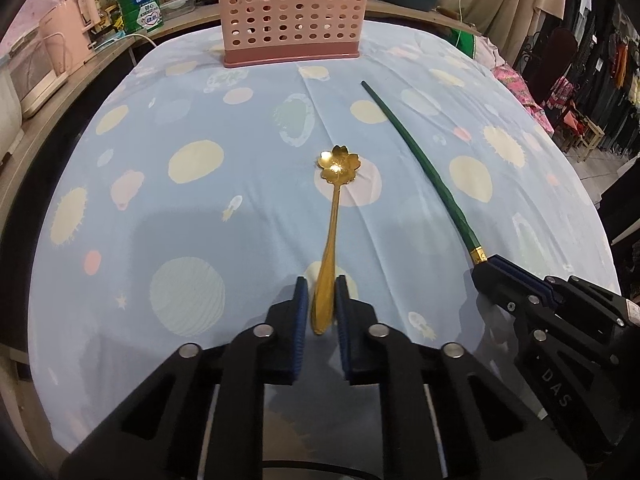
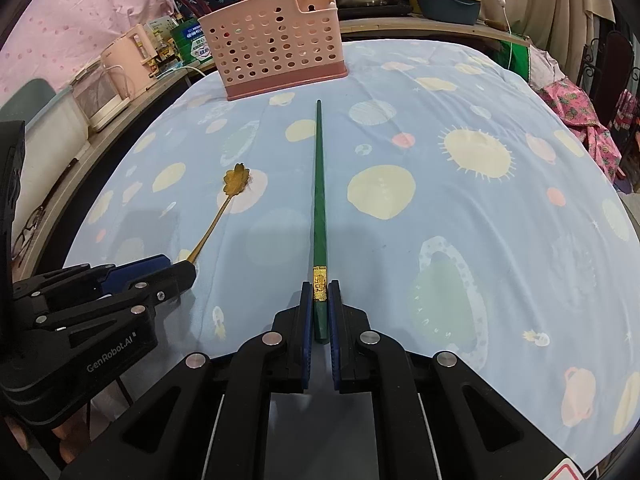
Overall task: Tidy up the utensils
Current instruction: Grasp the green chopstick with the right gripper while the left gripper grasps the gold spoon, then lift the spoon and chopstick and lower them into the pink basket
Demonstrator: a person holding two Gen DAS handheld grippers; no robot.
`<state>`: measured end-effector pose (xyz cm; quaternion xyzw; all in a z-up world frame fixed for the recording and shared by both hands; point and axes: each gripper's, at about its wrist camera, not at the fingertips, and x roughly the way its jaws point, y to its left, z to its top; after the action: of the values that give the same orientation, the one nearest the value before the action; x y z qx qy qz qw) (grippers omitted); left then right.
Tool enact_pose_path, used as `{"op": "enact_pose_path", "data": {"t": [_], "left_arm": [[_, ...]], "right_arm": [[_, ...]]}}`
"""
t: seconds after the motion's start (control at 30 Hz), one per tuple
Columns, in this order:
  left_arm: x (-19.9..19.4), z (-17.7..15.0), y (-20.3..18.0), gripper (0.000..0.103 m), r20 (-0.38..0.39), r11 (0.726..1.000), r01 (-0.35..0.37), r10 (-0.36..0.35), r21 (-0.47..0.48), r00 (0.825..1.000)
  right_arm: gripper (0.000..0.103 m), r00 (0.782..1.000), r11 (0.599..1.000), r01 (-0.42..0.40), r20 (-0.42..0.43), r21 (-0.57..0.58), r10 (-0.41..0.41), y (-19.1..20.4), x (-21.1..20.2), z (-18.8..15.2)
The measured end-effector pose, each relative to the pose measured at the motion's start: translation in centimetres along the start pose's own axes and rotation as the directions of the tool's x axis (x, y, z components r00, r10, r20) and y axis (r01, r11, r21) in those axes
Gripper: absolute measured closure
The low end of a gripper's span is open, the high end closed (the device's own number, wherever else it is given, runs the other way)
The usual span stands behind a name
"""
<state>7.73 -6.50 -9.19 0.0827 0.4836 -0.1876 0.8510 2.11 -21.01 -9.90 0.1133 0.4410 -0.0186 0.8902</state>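
A gold spoon [image 1: 334, 216] with a flower-shaped bowl lies on the blue patterned cloth, its bowl pointing away. My left gripper [image 1: 322, 286] is shut on the thick end of its handle. To the right a long green chopstick [image 1: 416, 156] with a gold band lies on the cloth. In the right wrist view my right gripper [image 2: 320, 290] is shut on that green chopstick [image 2: 319, 200] at the gold band. The gold spoon [image 2: 224, 208] and left gripper [image 2: 180, 270] show at the left there. A pink perforated utensil holder [image 1: 292, 12] stands upright at the far edge.
The table [image 2: 460, 260] is covered in blue cloth with planet prints. Behind the pink utensil holder [image 2: 276, 40] a counter holds a pink kettle [image 2: 128, 46], boxes, steel pots and more chopsticks. Clothes hang at the right.
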Motion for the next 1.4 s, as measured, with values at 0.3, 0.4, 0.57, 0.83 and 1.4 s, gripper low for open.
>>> {"op": "enact_pose_path", "data": {"t": [0.3,0.4,0.57,0.83,1.4], "left_arm": [[-1.2,0.2,0.7,0.093,0.006,0.998,0.042,-0.042,-0.042,0.999],[-2.3,0.7,1.0,0.093,0.025,0.996,0.061,-0.06,-0.061,0.998],[-3.9,1.6,1.5,0.093,0.063,0.993,0.078,-0.073,-0.084,0.995],[-6.8,3.7,2.3,0.102,0.133,0.987,0.113,-0.097,-0.114,0.986],[-9.7,8.3,4.0,0.102,0.22,0.98,0.141,-0.108,-0.138,0.969]], "right_arm": [[0.096,1.0,1.0,-0.02,-0.001,0.014,0.02,-0.1,-1.0,0.1],[0.096,1.0,1.0,-0.025,0.015,0.019,0.025,-0.1,-1.9,0.4],[0.096,0.997,0.999,-0.043,0.06,0.021,0.041,0.0,-3.5,1.5],[0.096,0.989,0.997,-0.074,0.131,0.024,0.071,0.3,-5.7,3.7],[0.096,0.954,0.982,-0.175,0.258,0.07,0.151,-0.4,-8.7,9.8]]}}
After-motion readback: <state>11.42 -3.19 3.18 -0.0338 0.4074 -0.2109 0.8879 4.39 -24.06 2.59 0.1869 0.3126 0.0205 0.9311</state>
